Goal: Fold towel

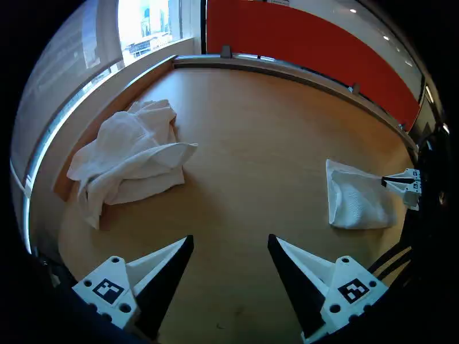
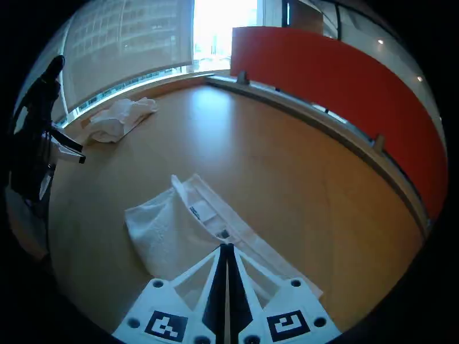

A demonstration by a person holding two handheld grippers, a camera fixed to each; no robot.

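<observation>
In the left gripper view, the left hand-held gripper (image 1: 229, 237) is open, its two fingers wide apart above the bare wooden worktop (image 1: 258, 126). A crumpled towel (image 1: 132, 155) lies in a loose heap to the left near the window side. A folded towel (image 1: 358, 198) lies flat to the right, with the right hand-held gripper (image 1: 399, 182) touching its edge. In the right gripper view, the fingers of this gripper are pressed together, with the tip on the folded towel's hem; whether cloth is between them I cannot tell. The crumpled towel is far at the back. I judge the cloth light, soft and limp, so it will sag and slide easily. It is best to pinch it at a corner or hem, one corner for each gripper.
</observation>
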